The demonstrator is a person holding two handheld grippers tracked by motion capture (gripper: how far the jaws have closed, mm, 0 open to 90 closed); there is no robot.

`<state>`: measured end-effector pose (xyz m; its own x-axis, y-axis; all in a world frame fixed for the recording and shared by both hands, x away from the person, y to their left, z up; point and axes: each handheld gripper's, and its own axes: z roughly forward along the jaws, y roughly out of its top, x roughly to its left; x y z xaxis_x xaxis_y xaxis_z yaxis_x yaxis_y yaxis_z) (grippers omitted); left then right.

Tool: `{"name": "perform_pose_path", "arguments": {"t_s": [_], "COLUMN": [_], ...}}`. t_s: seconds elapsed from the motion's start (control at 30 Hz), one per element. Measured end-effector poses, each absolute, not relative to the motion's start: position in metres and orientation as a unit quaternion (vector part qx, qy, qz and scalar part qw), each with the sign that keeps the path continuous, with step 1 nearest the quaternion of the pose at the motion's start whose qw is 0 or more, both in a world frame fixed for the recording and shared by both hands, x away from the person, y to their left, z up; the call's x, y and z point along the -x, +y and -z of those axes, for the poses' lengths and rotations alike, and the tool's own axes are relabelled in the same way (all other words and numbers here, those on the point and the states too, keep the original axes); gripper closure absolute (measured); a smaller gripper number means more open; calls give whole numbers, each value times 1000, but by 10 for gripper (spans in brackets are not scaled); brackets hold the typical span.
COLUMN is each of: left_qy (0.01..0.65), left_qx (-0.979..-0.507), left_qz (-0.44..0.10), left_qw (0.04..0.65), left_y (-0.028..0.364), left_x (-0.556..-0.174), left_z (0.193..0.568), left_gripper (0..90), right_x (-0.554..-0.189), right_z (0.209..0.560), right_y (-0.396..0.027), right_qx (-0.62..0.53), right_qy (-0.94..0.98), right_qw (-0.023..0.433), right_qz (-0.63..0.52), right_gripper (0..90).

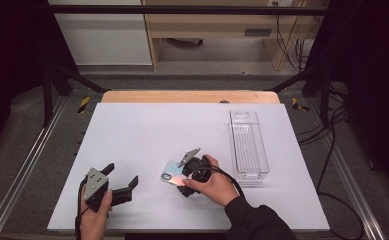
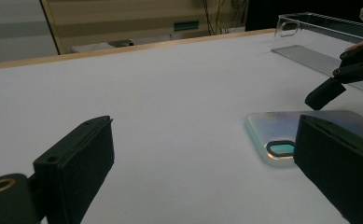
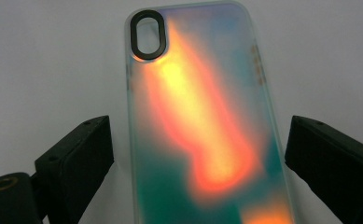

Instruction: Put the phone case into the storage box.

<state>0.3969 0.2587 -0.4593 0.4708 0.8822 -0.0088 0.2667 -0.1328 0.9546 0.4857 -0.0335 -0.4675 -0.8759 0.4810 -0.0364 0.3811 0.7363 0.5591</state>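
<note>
Phone case [image 3: 202, 121]: lay flat on the white table [image 1: 147, 135], near the front edge, a bit right of the middle. It was shiny w/ rainbow colours: orange, yellow, green. It had a black oval hole for the camera at one end.
Phone case in high view [image 1: 172, 173]: partly under the right gripper, camera-hole end sticking out to the left.
Phone case in left gripper view [image 2: 305, 128]: on the table, off to the right, part hidden behind a black jaw.
Right gripper [image 1: 184, 175]: held in the person's right hand [image 1: 213, 184], pointing down at the case.
Right gripper jaws: open. In the right gripper view [image 3: 198, 163] the case sat between the 2 black jaws, w/ a gap of table on each side. Pads were not pressing on it, so it held nothing.
Left gripper [image 1: 121, 176]: held in the person's left hand [image 1: 94, 212], near the front left of the table, well apart from the case.
Left gripper jaws: wide open, nothing between them but bare table [image 2: 170, 93].
Clear box [image 1: 248, 145]: long see-through plastic bin on the right side of the table, just beside the right hand. Nothing could be seen inside.
Clear box in left gripper view [image 2: 324, 42]: far right, behind the case.
Table edge: a strip of wood [image 1: 189, 96] showed at the far side.
</note>
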Motion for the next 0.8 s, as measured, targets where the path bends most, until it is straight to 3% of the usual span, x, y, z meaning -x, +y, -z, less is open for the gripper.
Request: {"name": "perform_pose_path", "arguments": {"t_s": [0.63, 0.8], "left_qy": [415, 415], "left_qx": [-691, -691], "left_qz": [-300, -300], "left_qw": [510, 510], "left_y": [258, 258], "left_x": [-397, -397], "left_z": [459, 459], "left_gripper": [48, 48], "right_x": [-485, -485], "right_z": [476, 474], "right_y": [-38, -40], "right_qx": [-254, -257], "right_qy": [922, 920], "right_qw": [84, 85], "right_qz": [-279, -283], "right_gripper": [79, 140]}}
